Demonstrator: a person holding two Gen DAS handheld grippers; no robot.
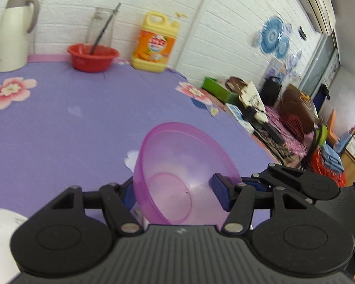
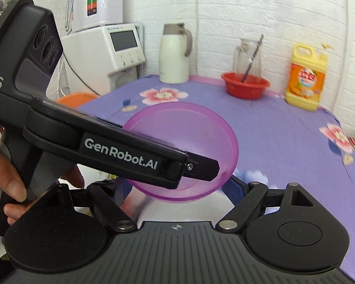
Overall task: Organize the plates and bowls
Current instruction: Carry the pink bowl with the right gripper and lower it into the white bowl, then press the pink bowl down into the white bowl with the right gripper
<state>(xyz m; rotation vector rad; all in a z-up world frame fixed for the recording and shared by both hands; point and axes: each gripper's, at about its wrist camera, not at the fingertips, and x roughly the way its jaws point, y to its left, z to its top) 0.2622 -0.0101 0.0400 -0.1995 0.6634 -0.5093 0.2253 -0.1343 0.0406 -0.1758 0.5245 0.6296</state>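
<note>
A see-through purple bowl [image 1: 177, 165] hangs tilted over the purple flowered tablecloth [image 1: 59, 130], and my left gripper [image 1: 175, 191] is shut on it with a blue pad on either side. In the right wrist view the same bowl [image 2: 201, 127] sits just ahead, and the left gripper's finger [image 2: 201, 168] reaches across it from the left, held by a hand [image 2: 9, 184]. My right gripper [image 2: 176, 189] stands with its jaws wide apart below the bowl. Something white [image 2: 189, 209] shows between them; whether the pads touch it is hidden. A white dish [image 1: 0, 227] lies at the lower left.
Along the back wall stand a white jug [image 2: 174, 54], a red basin [image 2: 245, 85] with a glass pitcher behind it, and a yellow detergent bottle [image 2: 305, 80]. The table's right edge [image 1: 236, 123] drops to a cluttered bench [image 1: 284, 118]. A white appliance [image 2: 106, 56] stands left of the table.
</note>
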